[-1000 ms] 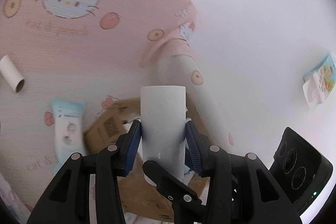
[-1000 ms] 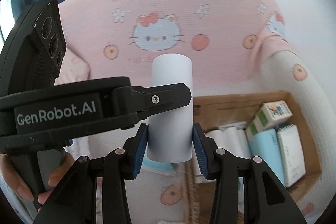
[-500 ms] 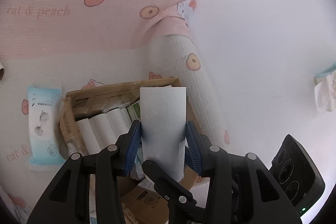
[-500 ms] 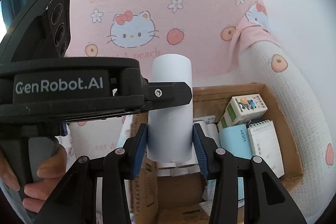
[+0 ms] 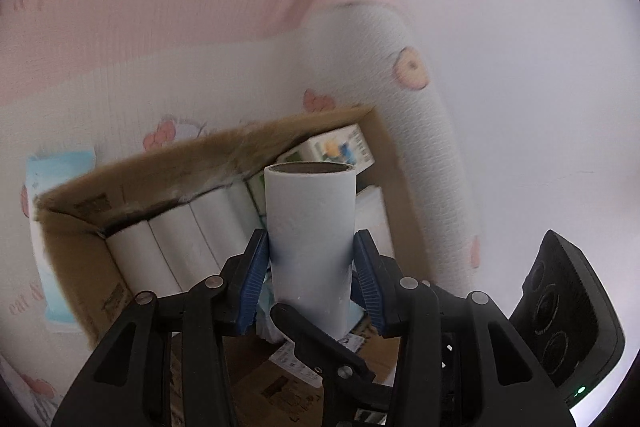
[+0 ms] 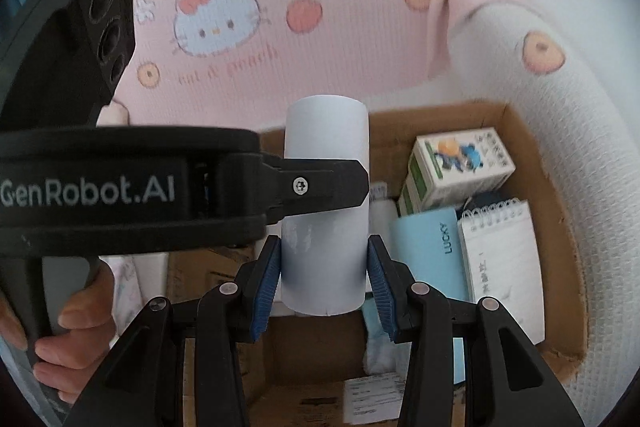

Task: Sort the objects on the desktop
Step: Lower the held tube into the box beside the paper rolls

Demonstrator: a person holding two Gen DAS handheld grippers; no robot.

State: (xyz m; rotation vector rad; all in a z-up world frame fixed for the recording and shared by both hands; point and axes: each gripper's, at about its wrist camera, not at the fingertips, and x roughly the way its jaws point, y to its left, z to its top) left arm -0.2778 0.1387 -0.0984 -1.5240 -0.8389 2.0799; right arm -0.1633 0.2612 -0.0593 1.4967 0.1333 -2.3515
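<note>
Both grippers are shut on one white paper roll (image 5: pixel 311 247), held upright over an open cardboard box (image 5: pixel 132 167). My left gripper (image 5: pixel 310 283) grips its lower part with the blue pads. In the right wrist view my right gripper (image 6: pixel 325 279) clamps the same roll (image 6: pixel 326 267), and the left gripper's black finger (image 6: pixel 320 185) crosses in front of it. The box (image 6: pixel 560 267) holds several white rolls (image 5: pixel 176 243), a small printed carton (image 6: pixel 460 167), a blue booklet (image 6: pixel 432 251) and a spiral notepad (image 6: pixel 504 259).
The box lies on a pink and white Hello Kitty blanket (image 6: pixel 280 7). A blue wipes pack (image 5: pixel 44 195) lies left of the box. A rolled part of the blanket (image 6: pixel 560 99) borders the box on the right. The person's hand (image 6: pixel 76 331) holds the left gripper's handle.
Both grippers have carried the roll toward and over the box, which now looks larger and closer. The grip on the roll is unchanged.
</note>
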